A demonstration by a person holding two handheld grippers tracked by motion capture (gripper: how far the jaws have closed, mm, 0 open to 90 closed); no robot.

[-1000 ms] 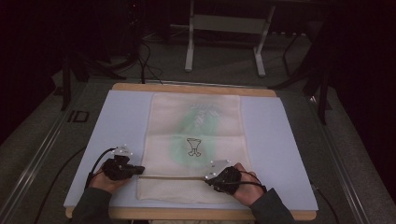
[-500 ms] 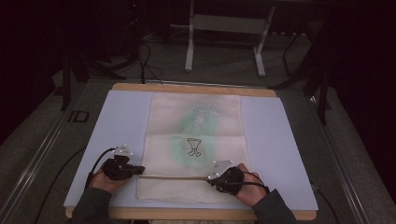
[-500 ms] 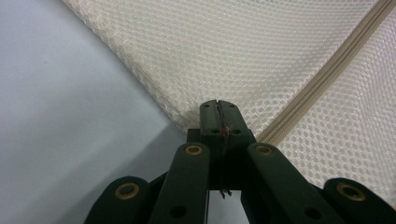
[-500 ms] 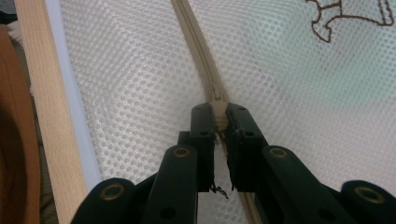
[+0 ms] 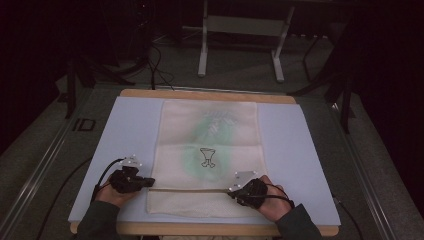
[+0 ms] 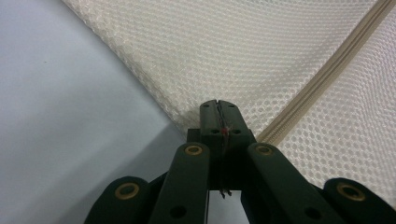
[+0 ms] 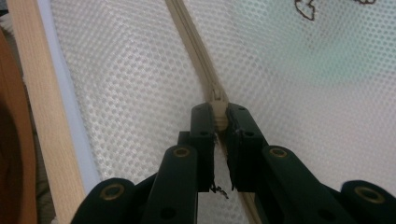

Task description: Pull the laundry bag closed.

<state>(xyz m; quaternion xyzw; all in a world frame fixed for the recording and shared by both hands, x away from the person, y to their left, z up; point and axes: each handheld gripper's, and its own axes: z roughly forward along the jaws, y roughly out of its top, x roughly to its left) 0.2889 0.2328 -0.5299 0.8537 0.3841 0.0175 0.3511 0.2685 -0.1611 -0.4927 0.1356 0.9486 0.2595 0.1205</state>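
Your left gripper pinches the mesh bag's left edge; your right gripper clamps its zipper pull, on the blue mat.

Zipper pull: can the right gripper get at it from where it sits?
Probably yes: the right gripper already has its jaws on either side of the zipper pull, with nothing between them on the mesh bag.

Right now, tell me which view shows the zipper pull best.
The right gripper view: the zipper pull sits large between the right tongs. The high view shows just the zipper line; the left gripper view shows zipper tape, no pull.
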